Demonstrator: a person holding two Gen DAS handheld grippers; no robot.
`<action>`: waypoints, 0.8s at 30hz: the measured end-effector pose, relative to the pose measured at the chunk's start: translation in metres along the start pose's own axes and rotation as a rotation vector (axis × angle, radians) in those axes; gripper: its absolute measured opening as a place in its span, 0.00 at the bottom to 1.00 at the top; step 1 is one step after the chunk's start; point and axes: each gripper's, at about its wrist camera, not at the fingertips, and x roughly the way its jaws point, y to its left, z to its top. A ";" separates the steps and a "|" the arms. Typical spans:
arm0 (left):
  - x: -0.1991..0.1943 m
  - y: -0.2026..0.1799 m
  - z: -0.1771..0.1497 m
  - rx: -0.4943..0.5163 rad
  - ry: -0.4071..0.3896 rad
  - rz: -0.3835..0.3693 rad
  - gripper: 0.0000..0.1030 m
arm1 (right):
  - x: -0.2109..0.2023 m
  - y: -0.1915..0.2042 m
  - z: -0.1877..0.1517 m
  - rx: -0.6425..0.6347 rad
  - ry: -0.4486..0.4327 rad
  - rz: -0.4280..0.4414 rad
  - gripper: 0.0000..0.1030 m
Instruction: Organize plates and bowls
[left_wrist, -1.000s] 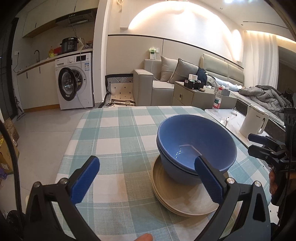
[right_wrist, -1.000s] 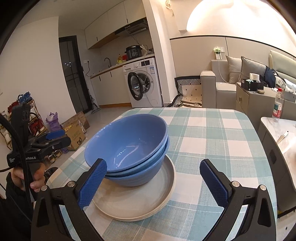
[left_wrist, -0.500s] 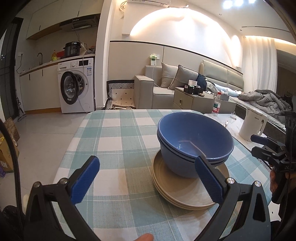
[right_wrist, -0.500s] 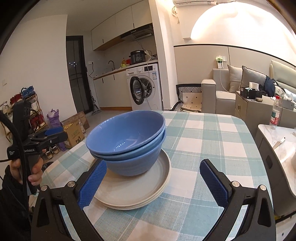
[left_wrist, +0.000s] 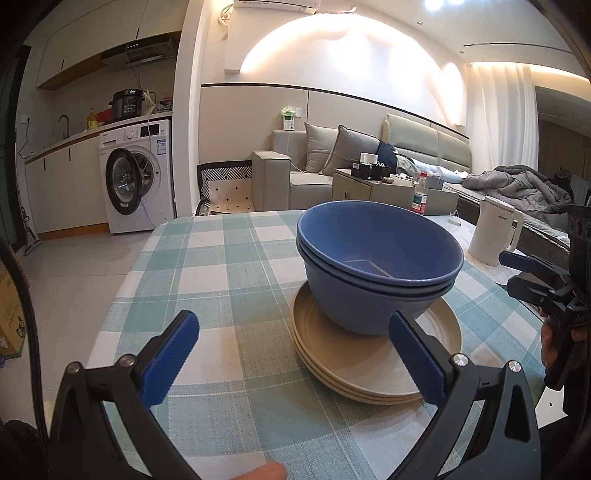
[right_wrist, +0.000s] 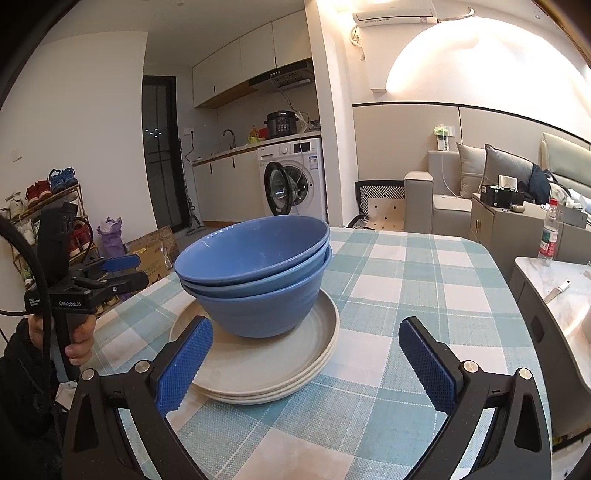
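Two grippers had pulled back and lower from the stack in the last second. On the checked table (left_wrist: 229, 266), the beige plates (left_wrist: 369, 373) lay piled, and the blue bowls (left_wrist: 376, 258) sat nested on them, untouched. The left gripper (left_wrist: 295, 362) and right gripper (right_wrist: 306, 362) both stood wide apart, empty. Stacking looked finished, I judged.

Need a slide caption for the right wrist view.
Open right gripper faces nested blue bowls on stacked beige plates, checked tablecloth.
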 end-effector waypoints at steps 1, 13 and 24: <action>0.000 0.000 -0.001 -0.003 -0.002 -0.003 1.00 | 0.000 0.001 -0.001 -0.003 -0.004 0.004 0.99; 0.000 -0.002 -0.012 0.022 -0.026 -0.013 1.00 | 0.002 0.004 -0.009 -0.013 -0.018 0.028 0.99; 0.003 0.000 -0.018 0.017 -0.037 -0.027 1.00 | 0.002 0.003 -0.013 -0.016 -0.023 0.028 0.99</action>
